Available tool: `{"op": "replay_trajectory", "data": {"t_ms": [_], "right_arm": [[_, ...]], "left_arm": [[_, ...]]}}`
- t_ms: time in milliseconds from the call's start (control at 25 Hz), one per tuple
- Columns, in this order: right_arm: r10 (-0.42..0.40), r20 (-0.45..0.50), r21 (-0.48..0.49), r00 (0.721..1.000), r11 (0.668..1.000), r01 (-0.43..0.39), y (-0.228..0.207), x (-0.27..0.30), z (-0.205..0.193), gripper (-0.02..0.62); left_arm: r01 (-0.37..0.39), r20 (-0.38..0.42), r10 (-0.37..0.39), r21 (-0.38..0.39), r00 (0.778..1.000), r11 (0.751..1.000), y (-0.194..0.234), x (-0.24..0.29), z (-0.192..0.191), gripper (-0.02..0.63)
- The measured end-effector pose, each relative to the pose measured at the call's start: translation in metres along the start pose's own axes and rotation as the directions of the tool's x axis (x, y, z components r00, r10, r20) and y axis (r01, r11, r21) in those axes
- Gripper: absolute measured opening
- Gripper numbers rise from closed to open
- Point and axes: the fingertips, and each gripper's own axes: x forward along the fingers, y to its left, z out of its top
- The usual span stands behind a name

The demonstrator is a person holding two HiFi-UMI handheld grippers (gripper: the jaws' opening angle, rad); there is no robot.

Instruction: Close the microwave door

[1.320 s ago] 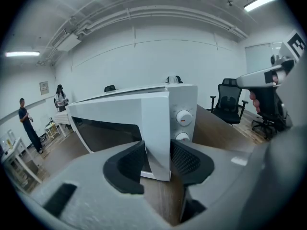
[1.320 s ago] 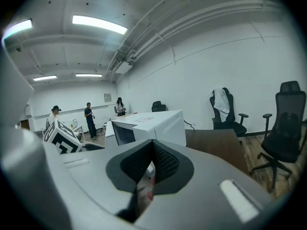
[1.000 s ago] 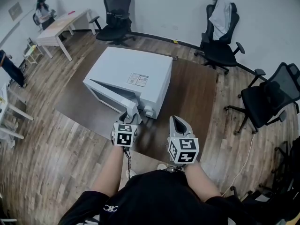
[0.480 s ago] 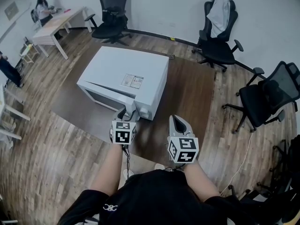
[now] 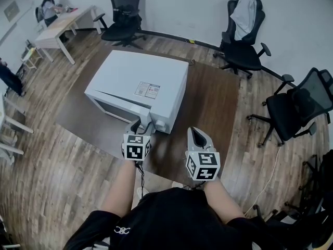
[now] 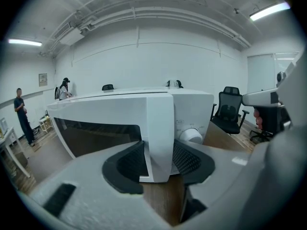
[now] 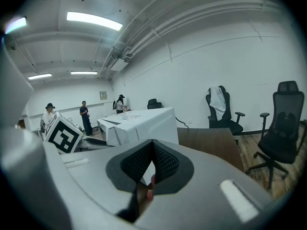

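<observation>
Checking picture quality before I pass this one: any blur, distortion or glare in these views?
Head view: evenly lit and fairly sharp, with strong fisheye curving around the microwave. Left gripper view: the microwave door is crisp, the left gripper body up close is soft, and the corners are black. Right gripper view: the ceiling light glares, the right gripper body is out of focus, and the corners are dark.

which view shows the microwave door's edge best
The left gripper view: the microwave door's edge fills it close up, between the left gripper's jaws. The head view shows it small from above; the right gripper view shows mostly the microwave's top and side.
</observation>
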Motion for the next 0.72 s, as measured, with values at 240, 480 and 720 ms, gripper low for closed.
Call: {"op": "replay_trajectory", "data": {"t_ms": [240, 480, 720], "right_arm": [[-0.007, -0.003, 0.000, 1.000, 1.000, 0.007, -0.001, 0.002, -0.001, 0.009], [-0.011, -0.006, -0.002, 1.000, 1.000, 0.011, 0.001, 0.003, -0.002, 0.009], [-0.007, -0.006, -0.008, 1.000, 1.000, 0.007, 0.003, 0.004, -0.002, 0.009]], "left_arm": [[0.010, 0.002, -0.010, -0.004, 1.000, 1.000, -0.001, 0.006, 0.003, 0.192], [0.044, 0.014, -0.044, 0.006, 0.999, 0.999, -0.002, 0.010, 0.005, 0.196], [0.135, 0.014, -0.136, 0.048, 0.991, 0.990, -0.004, 0.013, 0.006, 0.183]]}}
